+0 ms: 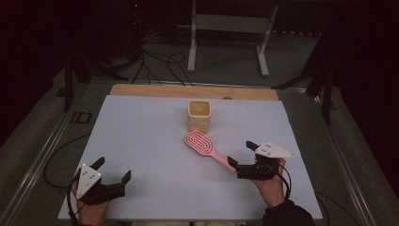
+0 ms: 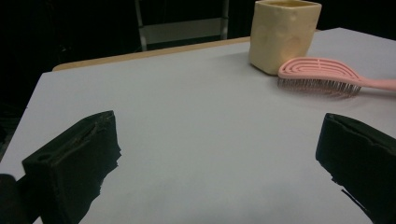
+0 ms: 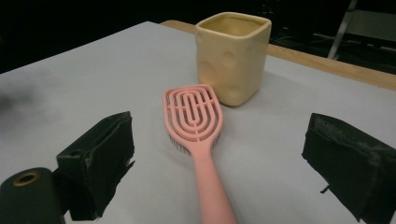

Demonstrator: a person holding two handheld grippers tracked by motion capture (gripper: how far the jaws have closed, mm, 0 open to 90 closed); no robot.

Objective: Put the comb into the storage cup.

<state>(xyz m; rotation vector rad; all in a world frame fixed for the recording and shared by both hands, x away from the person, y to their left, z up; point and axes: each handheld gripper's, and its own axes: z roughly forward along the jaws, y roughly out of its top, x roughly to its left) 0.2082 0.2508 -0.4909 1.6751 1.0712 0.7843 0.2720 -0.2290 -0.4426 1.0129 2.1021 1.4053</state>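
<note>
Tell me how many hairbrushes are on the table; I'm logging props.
1. The pink hairbrush lies bristles down on the table, just in front of the yellow cup, its handle between the open right gripper jaws.

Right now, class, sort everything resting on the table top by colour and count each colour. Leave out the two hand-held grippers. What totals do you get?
Yellow: 1, the square cup
Pink: 1, the hairbrush, lying bristles down just in front of the cup
Total: 2 things on the table
</note>
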